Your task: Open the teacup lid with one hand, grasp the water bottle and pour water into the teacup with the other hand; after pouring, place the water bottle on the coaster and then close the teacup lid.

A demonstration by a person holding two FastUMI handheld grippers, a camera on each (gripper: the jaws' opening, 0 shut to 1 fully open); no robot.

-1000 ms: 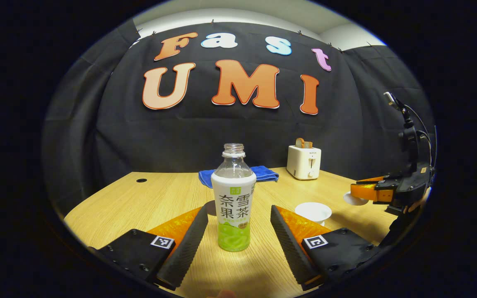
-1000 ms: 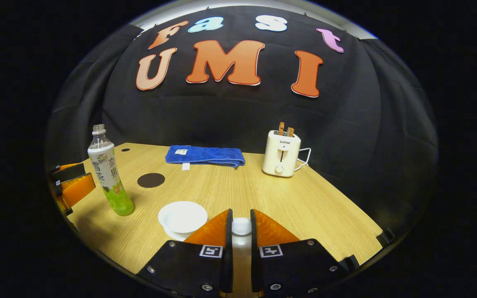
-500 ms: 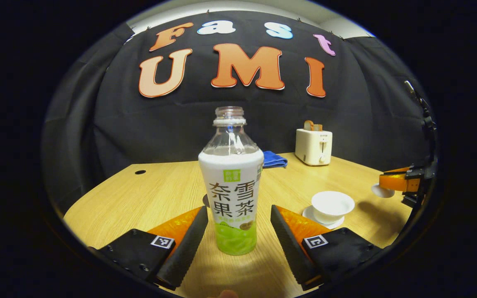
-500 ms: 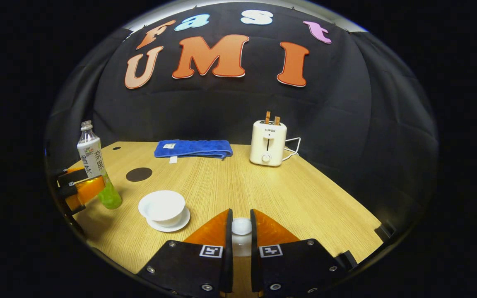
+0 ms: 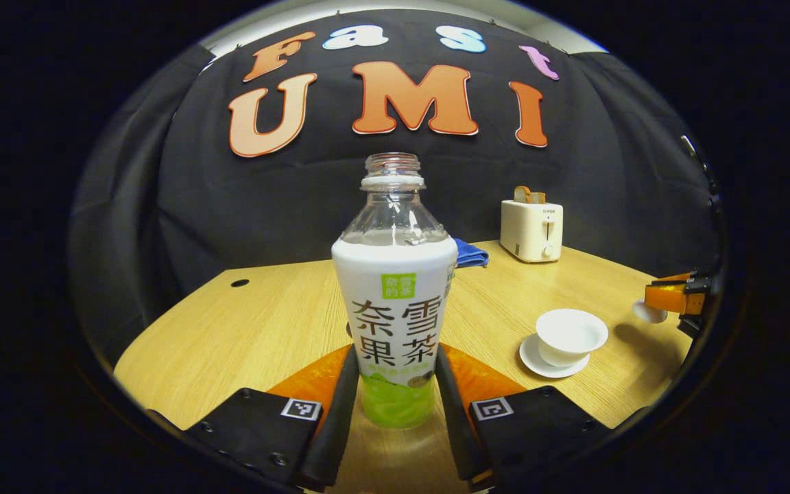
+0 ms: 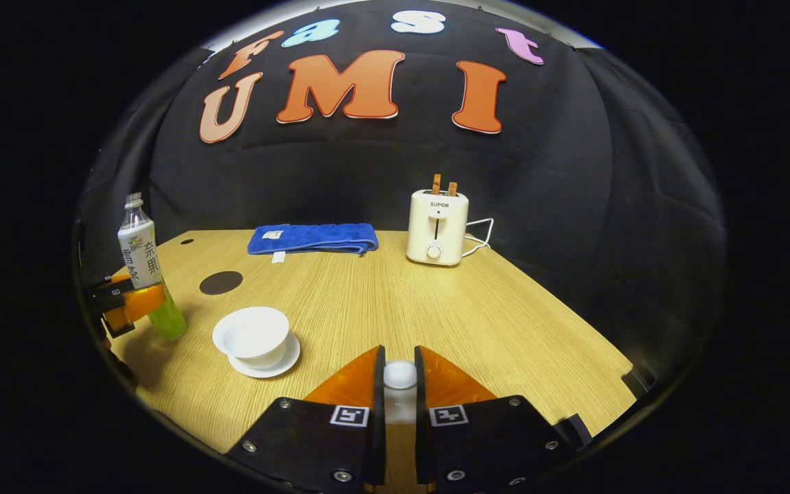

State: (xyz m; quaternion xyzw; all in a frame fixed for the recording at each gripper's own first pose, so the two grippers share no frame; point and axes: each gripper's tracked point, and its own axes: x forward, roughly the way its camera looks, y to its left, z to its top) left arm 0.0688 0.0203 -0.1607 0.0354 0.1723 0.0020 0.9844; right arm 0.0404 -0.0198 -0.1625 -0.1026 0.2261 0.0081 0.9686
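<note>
An uncapped water bottle (image 5: pixel 395 302) with a white and green label stands upright on the wooden table. My left gripper (image 5: pixel 395 391) is shut on its lower half, one finger pressing each side. The same bottle (image 6: pixel 138 250) and left gripper (image 6: pixel 131 302) appear at the far left of the right gripper view. The white teacup (image 5: pixel 570 336) sits uncovered on its saucer (image 6: pixel 282 362), to the right of the bottle. My right gripper (image 6: pixel 400 384) is shut on the knob of the white teacup lid (image 6: pixel 400 375), held above the table right of the cup. A dark round coaster (image 6: pixel 221 282) lies behind the cup.
A cream toaster (image 6: pixel 436 226) with toast stands at the back of the table, its cord trailing right. A folded blue towel (image 6: pixel 313 239) lies along the back edge. A small round hole (image 5: pixel 239 282) marks the table's far left. The black cloth wall closes the back.
My left gripper has moved forward around the bottle and closed its fingers onto it. The right gripper, still holding the lid, has drawn farther from the teacup.
</note>
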